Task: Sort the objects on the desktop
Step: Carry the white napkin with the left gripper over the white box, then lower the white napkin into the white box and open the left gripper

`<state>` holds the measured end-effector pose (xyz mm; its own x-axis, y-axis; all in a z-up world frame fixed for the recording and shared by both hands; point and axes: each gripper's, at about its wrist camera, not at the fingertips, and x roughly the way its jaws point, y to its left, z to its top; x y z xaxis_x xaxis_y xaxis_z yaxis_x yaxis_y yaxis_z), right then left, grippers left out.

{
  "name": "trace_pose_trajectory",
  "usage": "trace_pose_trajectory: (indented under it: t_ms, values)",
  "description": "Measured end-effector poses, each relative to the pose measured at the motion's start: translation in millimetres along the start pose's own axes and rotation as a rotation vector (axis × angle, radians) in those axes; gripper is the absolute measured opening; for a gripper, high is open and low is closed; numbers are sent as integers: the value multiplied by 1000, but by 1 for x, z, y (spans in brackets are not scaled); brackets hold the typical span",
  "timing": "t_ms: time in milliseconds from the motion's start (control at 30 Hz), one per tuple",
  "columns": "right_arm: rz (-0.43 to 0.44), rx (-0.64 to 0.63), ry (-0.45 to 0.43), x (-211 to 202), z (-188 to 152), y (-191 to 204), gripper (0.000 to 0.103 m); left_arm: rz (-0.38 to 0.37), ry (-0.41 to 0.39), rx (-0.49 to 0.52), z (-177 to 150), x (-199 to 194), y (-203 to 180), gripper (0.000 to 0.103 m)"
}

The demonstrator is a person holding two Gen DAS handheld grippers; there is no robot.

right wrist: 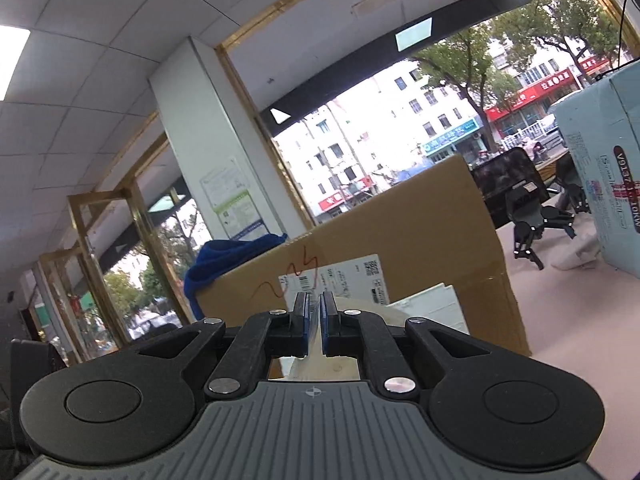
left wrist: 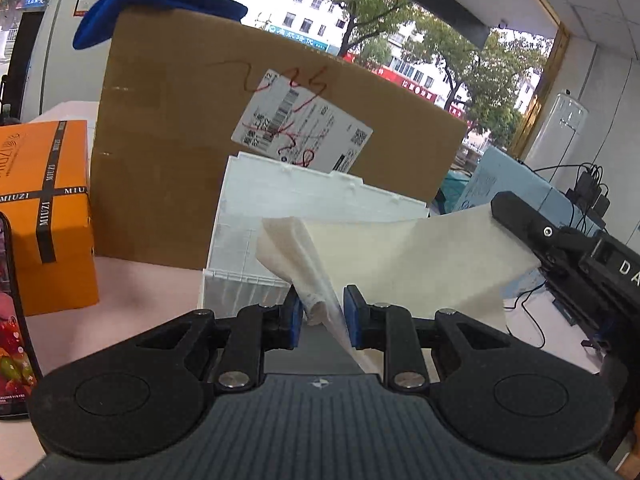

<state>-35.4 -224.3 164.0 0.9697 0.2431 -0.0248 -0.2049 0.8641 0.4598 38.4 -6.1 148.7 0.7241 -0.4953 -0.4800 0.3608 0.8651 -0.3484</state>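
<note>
I read "MIUZI" on the black ribbon bands crossing the orange box. My right gripper shows the white letters "DA". The shipping label on the cardboard box is too small to read.
</note>
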Motion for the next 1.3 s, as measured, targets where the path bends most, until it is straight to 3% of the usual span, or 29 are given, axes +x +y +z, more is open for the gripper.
trace_pose_trajectory:
  t_ms: [267, 367, 700, 733, 767, 800, 867, 900, 1000, 1167, 1200, 1300]
  values:
    - [-109, 24, 142, 21, -35, -22, 6, 1, 110, -48, -11, 38, 14, 20]
    - [-128, 13, 171, 29, -44, -28, 6, 1, 97, -60, -17, 46, 18, 20]
    - [-209, -59, 384, 56, -54, -37, 7, 56, 125, -31, -21, 57, 18, 22]
    - [-214, -61, 416, 58, -53, -39, 9, 64, 123, -23, -21, 56, 16, 22]
    - [-216, -66, 449, 60, -53, -40, 19, 70, 121, -18, -22, 56, 15, 22]
    - [-212, -75, 476, 61, -51, -41, 43, 72, 120, -15, -22, 56, 15, 22]
    - [-199, -94, 488, 57, -46, -40, 66, 70, 118, -21, -22, 56, 15, 22]
    - [-192, -108, 492, 55, -44, -39, 71, 69, 118, -23, -22, 57, 16, 22]
    - [-146, -108, 537, 51, -37, -41, 72, 70, 117, -23, -21, 57, 16, 22]
    - [-79, 91, 644, 61, -41, -60, 72, 113, 104, -11, -22, 57, 15, 23]
    - [-64, 118, 660, 62, -41, -62, 72, 123, 102, -12, -22, 57, 16, 28]
    - [-26, 142, 649, 58, -38, -57, 72, 133, 94, -23, -21, 57, 20, 28]
